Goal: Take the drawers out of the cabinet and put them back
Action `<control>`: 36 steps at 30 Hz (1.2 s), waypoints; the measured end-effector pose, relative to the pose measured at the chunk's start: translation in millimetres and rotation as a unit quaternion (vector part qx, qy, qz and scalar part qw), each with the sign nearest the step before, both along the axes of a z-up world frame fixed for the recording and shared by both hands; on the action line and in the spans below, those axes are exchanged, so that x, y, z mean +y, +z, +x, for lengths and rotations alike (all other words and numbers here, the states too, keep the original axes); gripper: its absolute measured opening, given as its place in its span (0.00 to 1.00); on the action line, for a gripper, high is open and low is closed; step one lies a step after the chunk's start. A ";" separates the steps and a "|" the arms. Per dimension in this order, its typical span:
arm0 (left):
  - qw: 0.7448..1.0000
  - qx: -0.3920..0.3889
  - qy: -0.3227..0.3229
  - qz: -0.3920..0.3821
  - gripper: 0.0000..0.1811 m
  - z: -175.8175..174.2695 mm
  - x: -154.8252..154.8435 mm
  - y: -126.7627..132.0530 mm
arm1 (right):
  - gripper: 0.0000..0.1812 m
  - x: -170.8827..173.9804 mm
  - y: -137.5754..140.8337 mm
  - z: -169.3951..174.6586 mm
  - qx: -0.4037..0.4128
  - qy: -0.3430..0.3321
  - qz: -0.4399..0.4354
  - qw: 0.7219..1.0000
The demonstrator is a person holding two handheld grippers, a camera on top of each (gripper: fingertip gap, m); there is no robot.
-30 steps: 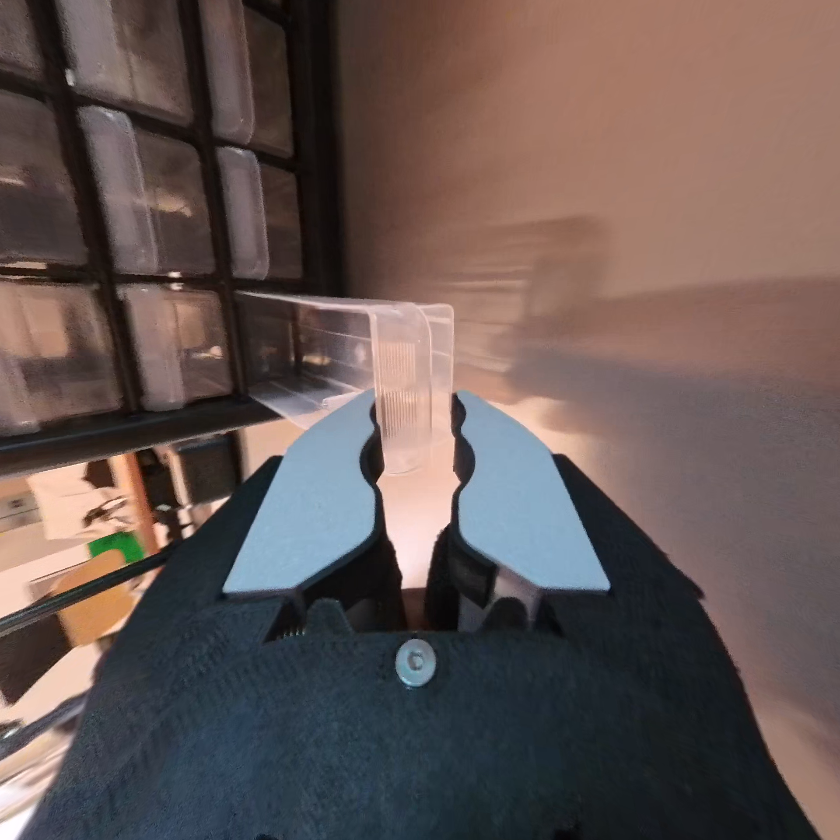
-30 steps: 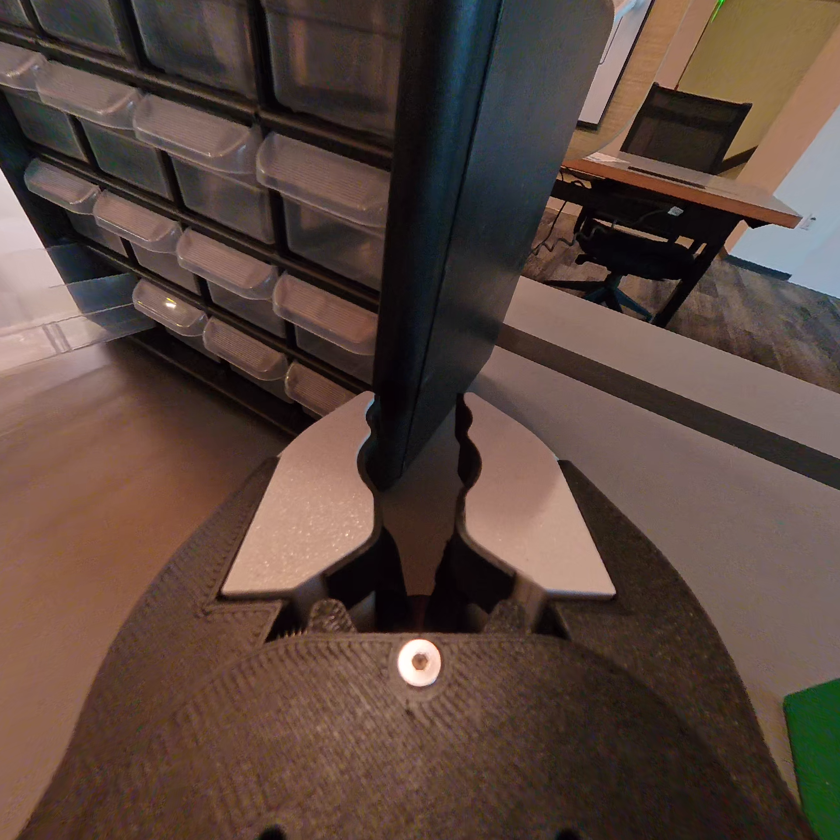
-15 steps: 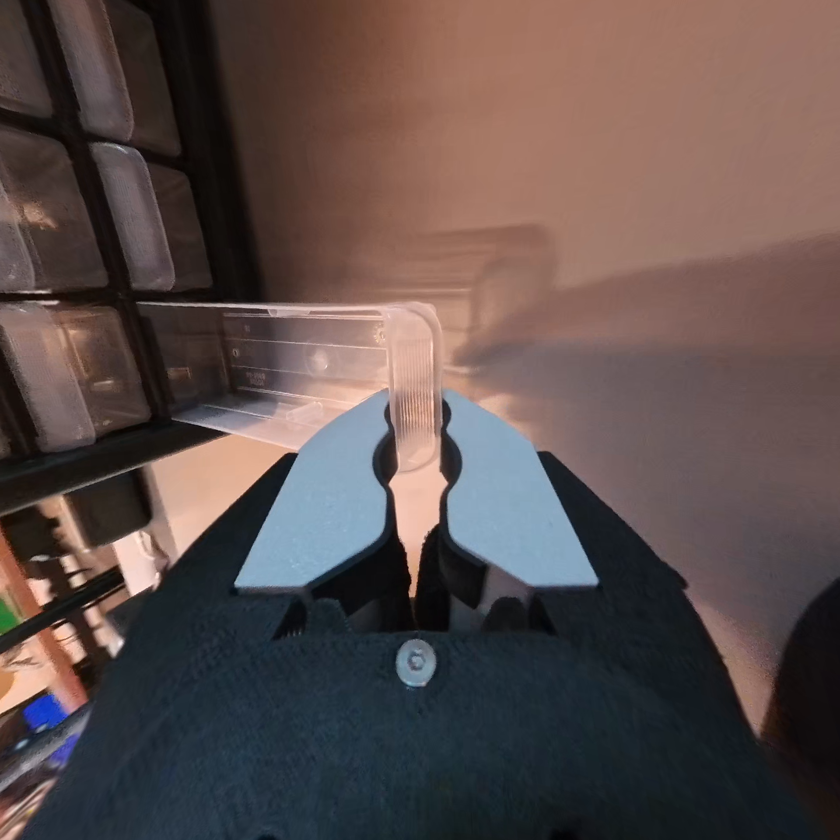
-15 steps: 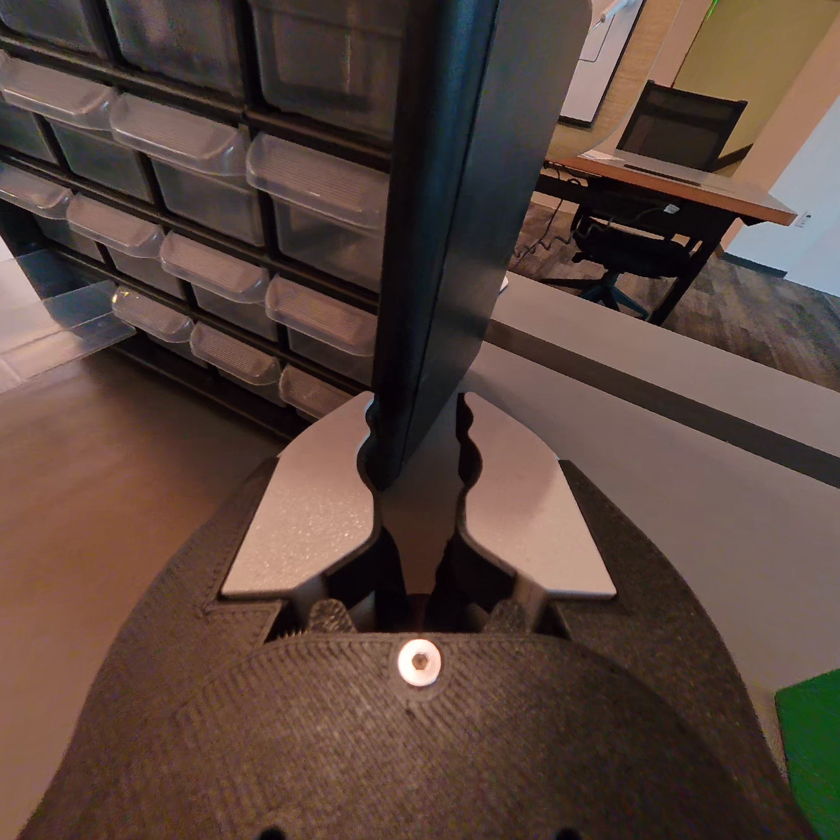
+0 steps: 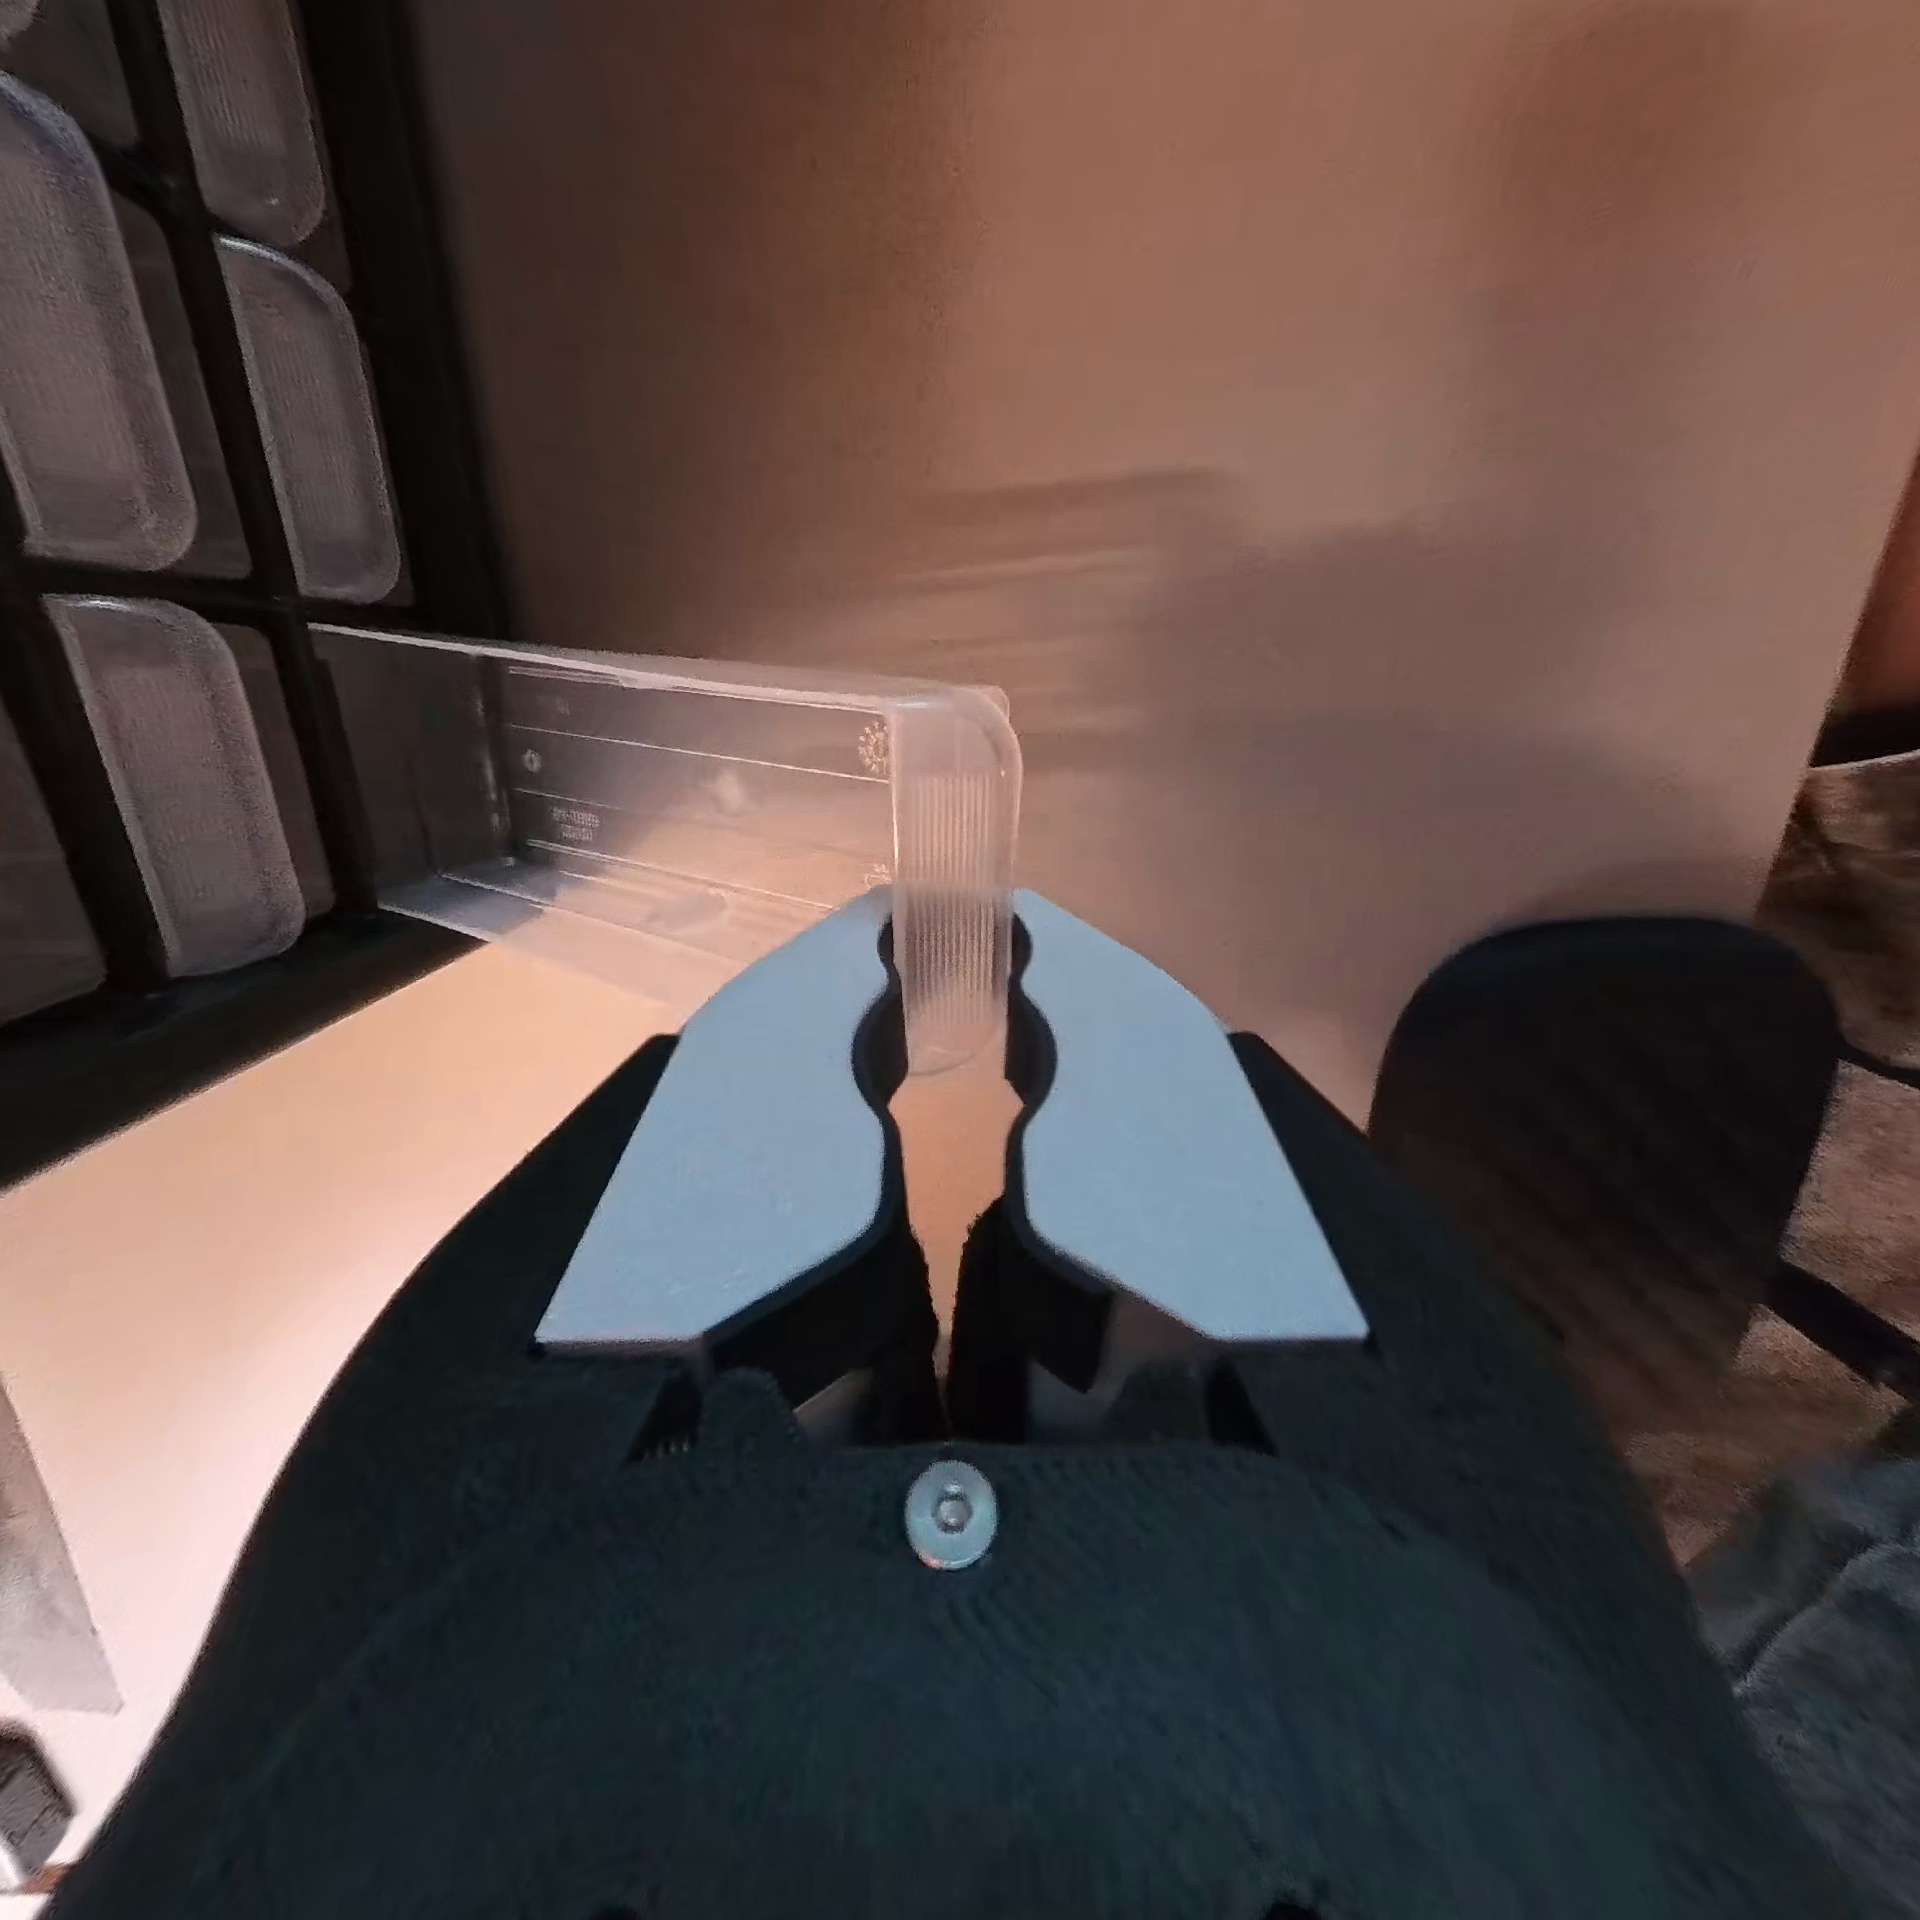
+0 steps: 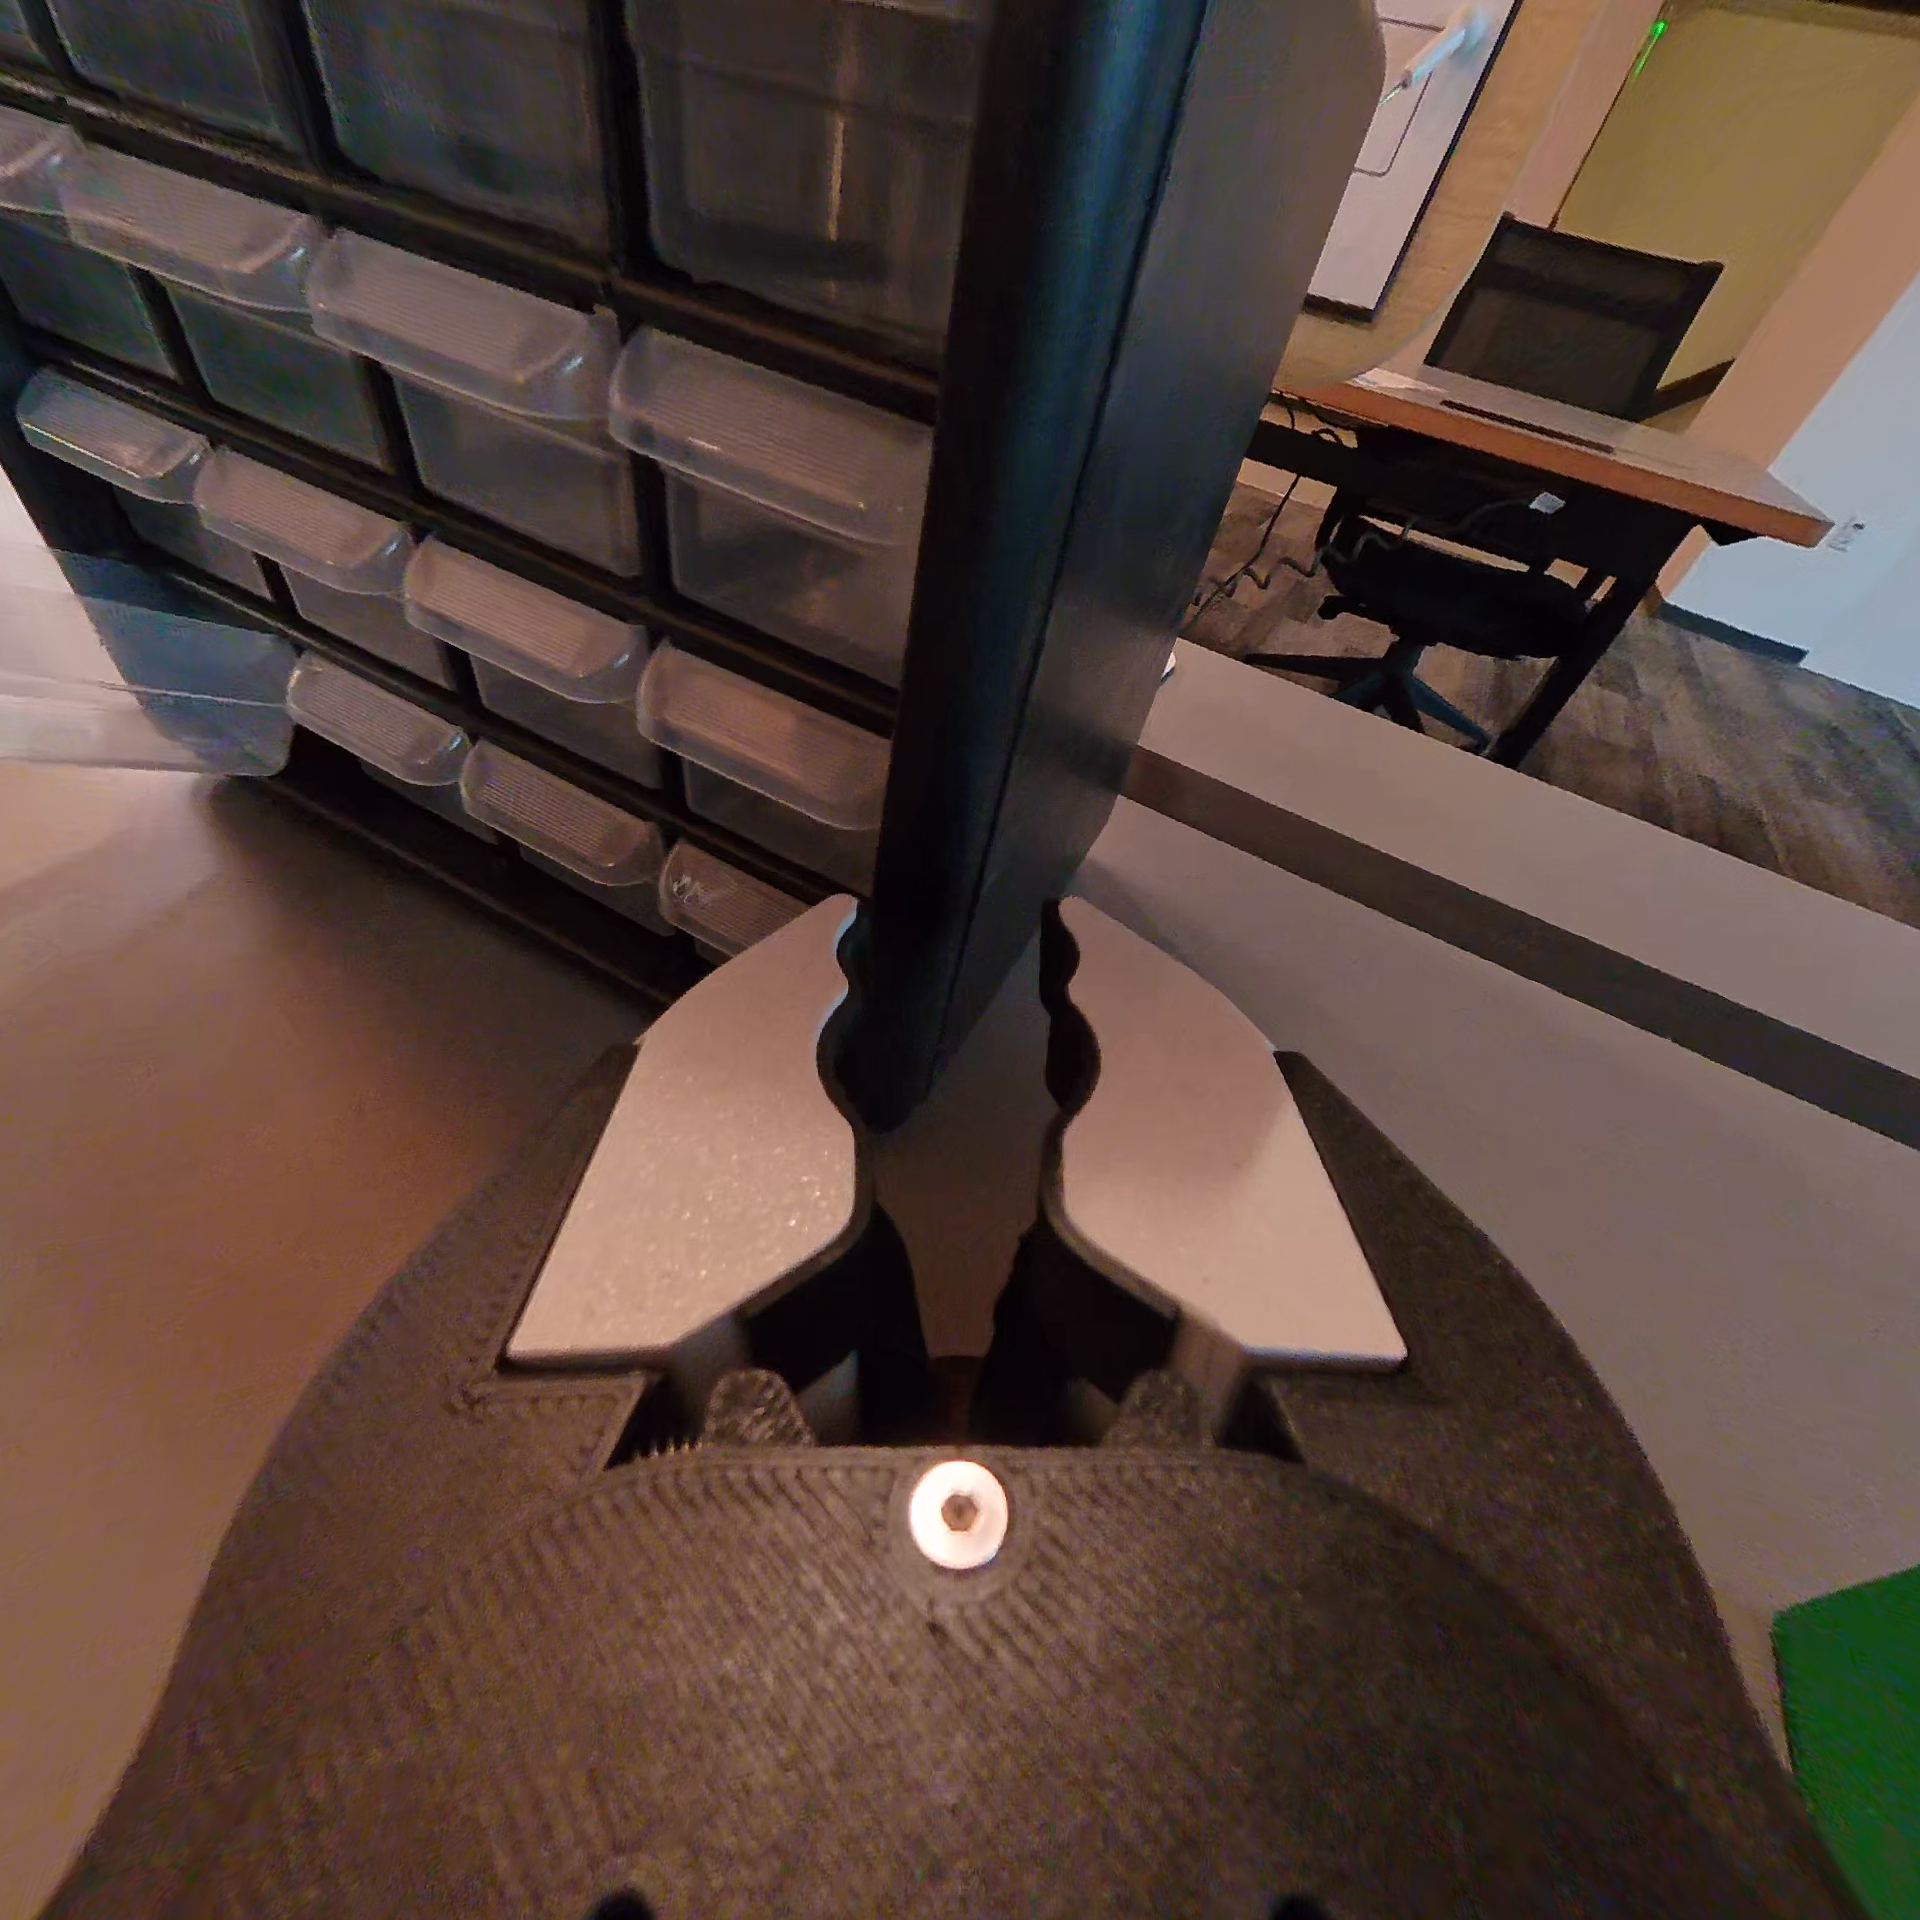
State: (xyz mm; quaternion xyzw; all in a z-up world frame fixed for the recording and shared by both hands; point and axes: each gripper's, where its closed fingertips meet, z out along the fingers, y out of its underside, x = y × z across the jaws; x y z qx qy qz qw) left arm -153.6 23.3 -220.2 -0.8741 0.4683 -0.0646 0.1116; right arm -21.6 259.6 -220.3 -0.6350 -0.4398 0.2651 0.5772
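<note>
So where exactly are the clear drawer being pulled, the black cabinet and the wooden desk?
clear drawer [image 5: 951, 914]: left wrist view, its ribbed front handle.
black cabinet [image 6: 1023, 499]: right wrist view, its front corner edge.
wooden desk [image 6: 1579, 473]: right wrist view, its brown top, in the background.

I see tiny raised marks on the clear drawer [image 5: 665, 790], left of middle, too small to read

1 cabinet [image 6: 1049, 499], 1 pulled-out drawer [image 5: 686, 800], 2 tools, 1 desk [image 6: 1558, 457], 1 chair [image 6: 1455, 613].
</note>
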 end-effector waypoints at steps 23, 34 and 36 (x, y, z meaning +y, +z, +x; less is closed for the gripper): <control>0.911 0.123 -0.065 0.388 0.08 50.5 -1.6 4.7 | 0.29 -72.9 55.7 -11.1 0.036 0.193 0.018 0.980; 0.714 0.301 -0.004 0.632 0.08 68.5 49.7 46.1 | 0.46 -170.5 93.6 -32.5 0.161 0.404 -0.237 0.869; 0.709 0.301 -0.004 0.637 0.08 74.0 56.3 42.8 | 0.48 -182.8 90.4 -39.9 0.164 0.412 -0.240 0.863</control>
